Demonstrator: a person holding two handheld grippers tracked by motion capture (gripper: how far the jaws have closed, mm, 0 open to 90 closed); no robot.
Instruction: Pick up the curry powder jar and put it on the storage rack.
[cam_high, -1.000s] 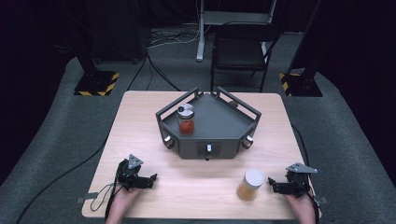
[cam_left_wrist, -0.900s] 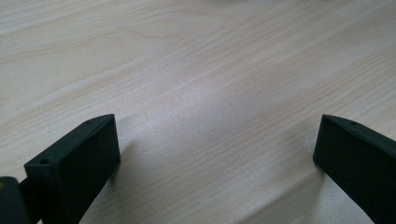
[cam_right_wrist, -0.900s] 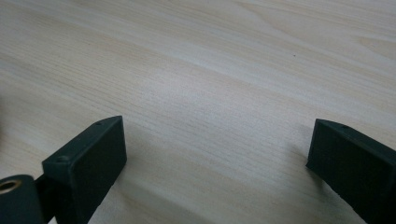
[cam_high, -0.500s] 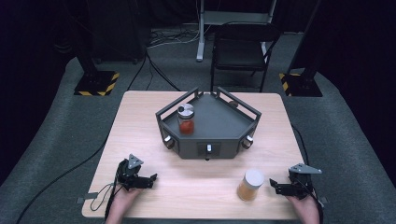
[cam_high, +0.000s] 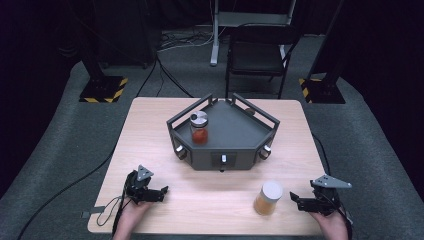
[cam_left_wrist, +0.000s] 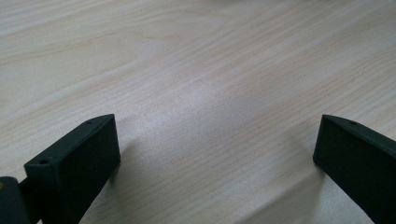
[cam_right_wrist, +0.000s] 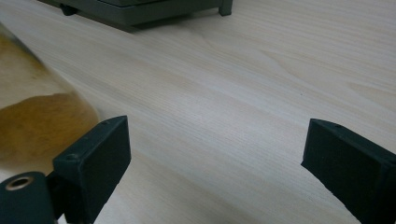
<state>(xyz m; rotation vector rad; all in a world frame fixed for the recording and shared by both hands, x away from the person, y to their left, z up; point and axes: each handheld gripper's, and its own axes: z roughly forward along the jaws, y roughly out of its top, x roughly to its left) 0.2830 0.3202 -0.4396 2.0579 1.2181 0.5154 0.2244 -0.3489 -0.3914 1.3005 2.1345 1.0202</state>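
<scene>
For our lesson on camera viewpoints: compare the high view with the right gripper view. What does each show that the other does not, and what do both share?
High view alone: the red-filled glass jar with a silver lid, the black chair and the left tool. Right gripper view alone: the close wood grain between the right tool, its jaws apart with nothing between them. Both: the amber-filled jar with a white lid, the dark grey angular tray and the pale wooden table.

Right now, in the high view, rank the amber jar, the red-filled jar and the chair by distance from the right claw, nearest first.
1. Amber jar: on the table just left of the right claw, whose jaws are open.
2. Red-filled jar: in the grey tray, mid-table, up and left.
3. Chair: on the floor beyond the table's far edge.
</scene>
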